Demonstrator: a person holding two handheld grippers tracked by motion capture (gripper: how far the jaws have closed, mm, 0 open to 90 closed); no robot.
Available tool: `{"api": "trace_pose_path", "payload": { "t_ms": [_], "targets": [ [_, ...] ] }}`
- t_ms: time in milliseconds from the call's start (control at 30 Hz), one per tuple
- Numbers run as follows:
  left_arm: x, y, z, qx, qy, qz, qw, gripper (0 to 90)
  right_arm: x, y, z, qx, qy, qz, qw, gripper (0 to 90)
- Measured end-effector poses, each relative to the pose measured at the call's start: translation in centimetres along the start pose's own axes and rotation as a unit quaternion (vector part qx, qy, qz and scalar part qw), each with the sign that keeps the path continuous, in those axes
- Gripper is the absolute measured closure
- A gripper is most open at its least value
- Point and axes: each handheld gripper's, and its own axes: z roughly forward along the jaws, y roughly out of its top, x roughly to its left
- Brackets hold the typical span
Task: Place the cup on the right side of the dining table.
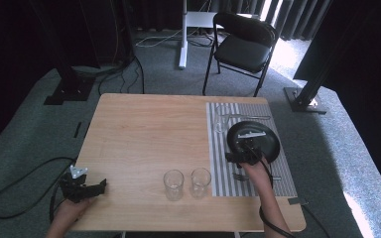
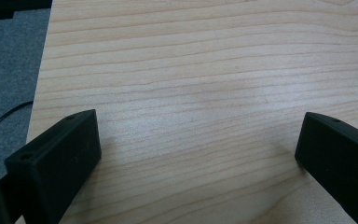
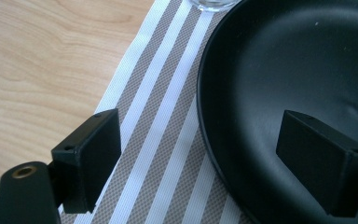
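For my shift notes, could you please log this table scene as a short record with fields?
surface: wooden table
mat: striped placemat at the table's right
plate: black plate on the placemat
right gripper: open, one jaw over the plate, one over the placemat
left gripper: open above bare wood
glasses: two glasses near the front edge

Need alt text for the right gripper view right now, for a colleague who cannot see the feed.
The right gripper is open, its two black jaws straddling the near rim of a black plate: one jaw over the plate, the other over the striped placemat beneath it. The base of a clear glass shows at the top edge, and the wooden table lies to the left.
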Motion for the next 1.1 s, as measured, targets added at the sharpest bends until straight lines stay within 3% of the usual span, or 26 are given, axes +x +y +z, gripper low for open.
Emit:
{"api": "trace_pose_path", "payload": {
  "t_ms": [500, 1100],
  "targets": [
    [0.0, 0.0, 0.0, 0.0, 0.001, -0.002, 1.0, 0.4, -1.5, -3.2, -1.7, -0.015, 0.002, 0.022, 0.9996, 13.5],
    [0.0, 0.0, 0.0, 0.0, 0.001, -0.002, 1.0, 0.4, -3.2, -7.1, -3.5, -0.023, -0.015, 0.05, 0.9984, 13.5]
  ]
}}
